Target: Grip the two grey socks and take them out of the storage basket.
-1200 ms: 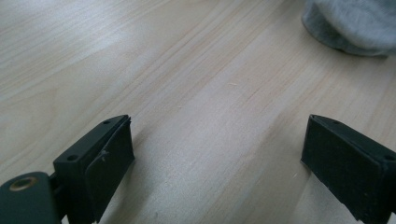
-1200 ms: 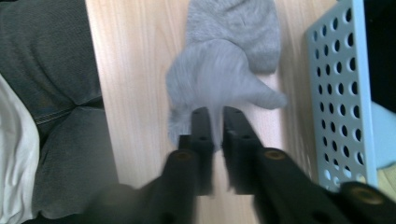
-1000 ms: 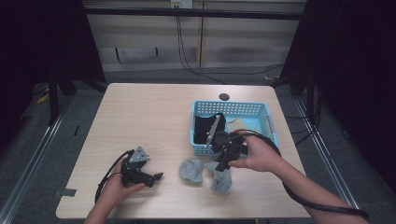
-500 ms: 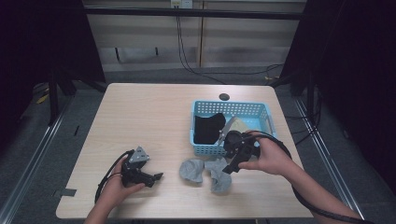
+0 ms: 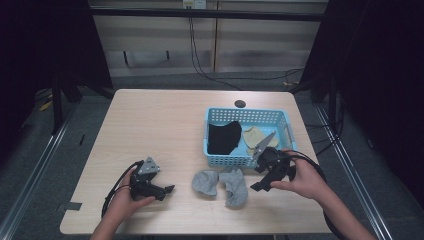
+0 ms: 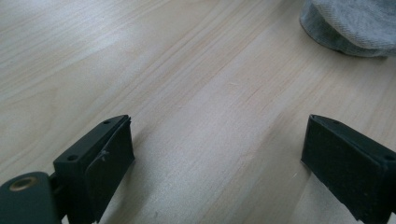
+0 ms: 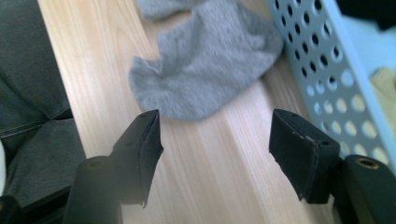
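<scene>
Left tool (image 5: 161,190) sits low at the near-left of the tabletop (image 5: 160,125), held by the left hand (image 5: 125,197), jaws wide apart with bare wood between them, pointing right toward the grey socks. In the left gripper view one grey sock (image 6: 350,23) shows at top right, well beyond the jaws.

Right tool (image 5: 262,184) is held by the right hand (image 5: 302,180) just in front of the blue basket (image 5: 248,161), tilted down and left; jaws spread wide, nothing between them — right gripper view has them just short of the nearer grey sock (image 7: 205,70), not touching it, basket wall (image 7: 327,70) to the right.

Two grey socks (image 5: 222,182) lie crumpled side by side on the tabletop, touching, between the two tools and just in front of the basket. Nearer sock's long axis runs roughly from the basket wall toward the near edge.

Basket holds a black cloth (image 5: 223,137) at its left and tan pieces (image 5: 255,136) at the right — can't tell what those are. Dark round spot (image 5: 240,104) on the tabletop behind the basket.
</scene>
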